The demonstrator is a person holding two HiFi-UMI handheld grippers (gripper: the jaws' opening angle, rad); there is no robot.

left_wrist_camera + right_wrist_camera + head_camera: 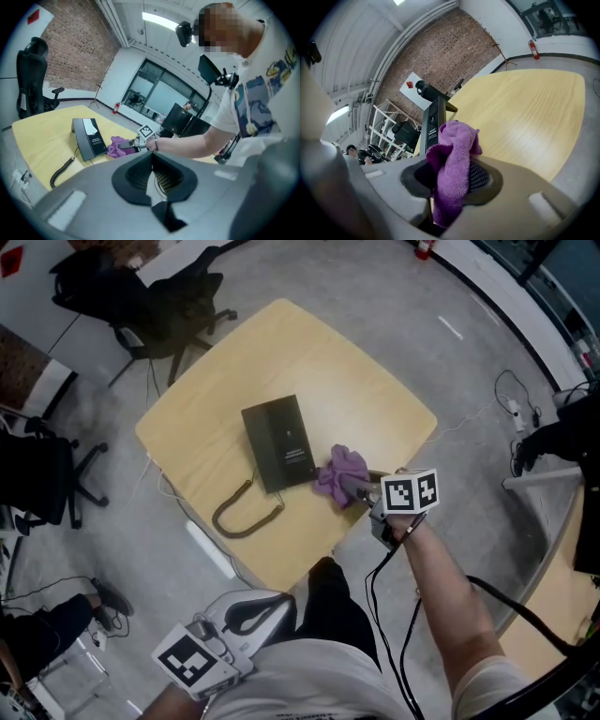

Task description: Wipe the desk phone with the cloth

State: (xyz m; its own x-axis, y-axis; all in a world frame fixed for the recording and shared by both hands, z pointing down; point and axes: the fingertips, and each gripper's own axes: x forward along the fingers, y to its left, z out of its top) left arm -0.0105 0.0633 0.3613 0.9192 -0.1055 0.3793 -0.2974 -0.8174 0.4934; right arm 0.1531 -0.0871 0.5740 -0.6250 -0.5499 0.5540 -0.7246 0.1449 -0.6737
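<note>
The dark desk phone [279, 442] lies on the wooden table [356, 371], its coiled cord [246, 514] looping toward the near edge. My right gripper [360, 489] is shut on the purple cloth [339, 474], which rests on the table against the phone's right near corner. In the right gripper view the cloth [452, 168] hangs pinched between the jaws, the phone [433, 123] just beyond it. My left gripper [246, 613] is held low near the person's body, off the table, jaws shut and empty. The left gripper view shows the phone [88, 137] and cloth [116, 146] from the side.
Black office chairs [173, 304] stand beyond the table's far left corner, another [47, 479] at the left. Cables [514, 409] trail over the grey floor at the right. A second wooden surface [553, 606] lies at the right near edge.
</note>
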